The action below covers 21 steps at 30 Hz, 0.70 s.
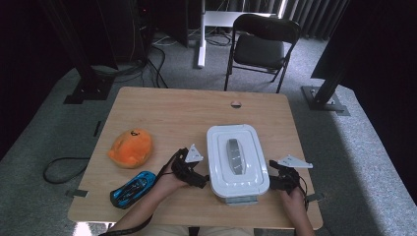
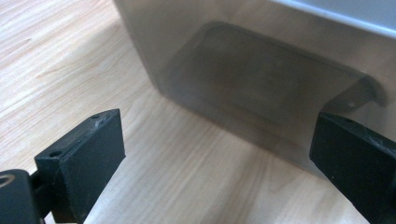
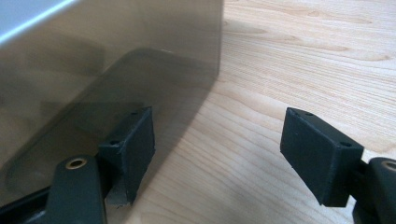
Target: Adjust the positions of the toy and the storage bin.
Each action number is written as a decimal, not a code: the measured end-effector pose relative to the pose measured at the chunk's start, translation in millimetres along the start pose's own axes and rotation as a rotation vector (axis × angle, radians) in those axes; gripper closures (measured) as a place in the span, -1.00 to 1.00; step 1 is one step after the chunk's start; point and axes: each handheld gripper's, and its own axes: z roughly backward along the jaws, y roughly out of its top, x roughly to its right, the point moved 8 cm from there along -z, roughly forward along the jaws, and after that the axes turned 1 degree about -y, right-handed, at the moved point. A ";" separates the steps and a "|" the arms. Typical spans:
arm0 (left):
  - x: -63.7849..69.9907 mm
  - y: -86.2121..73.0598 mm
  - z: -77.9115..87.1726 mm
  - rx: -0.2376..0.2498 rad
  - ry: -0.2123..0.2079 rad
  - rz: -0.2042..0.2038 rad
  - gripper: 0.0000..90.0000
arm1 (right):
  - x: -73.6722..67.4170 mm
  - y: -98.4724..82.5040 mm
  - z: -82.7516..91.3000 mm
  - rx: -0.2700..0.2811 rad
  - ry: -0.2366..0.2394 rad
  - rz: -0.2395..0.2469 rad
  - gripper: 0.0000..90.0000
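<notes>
Flanking the white rectangular plastic box with its grey-handled lid [image 1: 237, 160], I hold one pair of tongs at each of its long sides, low over the pale wooden table [image 1: 187, 110]. The box sits near my edge of the table, a little right of centre, lid on and handle running lengthways along the top.

My left gripper [image 1: 197, 179] lies just beside the box's left wall near the front corner. In the left gripper view its black jaws stand wide apart, with bare wood between them and the box's smoky translucent wall [image 2: 261, 79] just ahead; one jaw sits close against that wall, though I cannot tell whether it touches. Nothing is clamped.

My right gripper [image 1: 276, 181] lies just beside the box's right wall, also toward the front corner. In the right gripper view its jaws are wide too; one black pad [image 3: 133, 140] sits beside the translucent wall [image 3: 116, 56], the other out over bare tabletop, and nothing is held between them.

A grey latch tab [image 1: 241, 199] juts from the front of the box toward me. Off to my left, well apart from the box, an orange plush toy [image 1: 131, 147] rests on the table, with a blue and black toy car [image 1: 133, 189] nearer my edge, just beside my left forearm.
</notes>
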 end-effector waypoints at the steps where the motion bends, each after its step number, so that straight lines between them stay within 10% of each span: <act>1: 1.3 -0.5 0.7 0.001 -0.001 -0.004 -0.92 | 0.3 0.7 -0.9 -0.001 0.001 0.004 -0.43; 21: 15.5 -2.1 5.3 0.016 -0.013 -0.016 -0.93 | 12.4 19.2 -26.8 -0.028 0.116 0.057 -0.43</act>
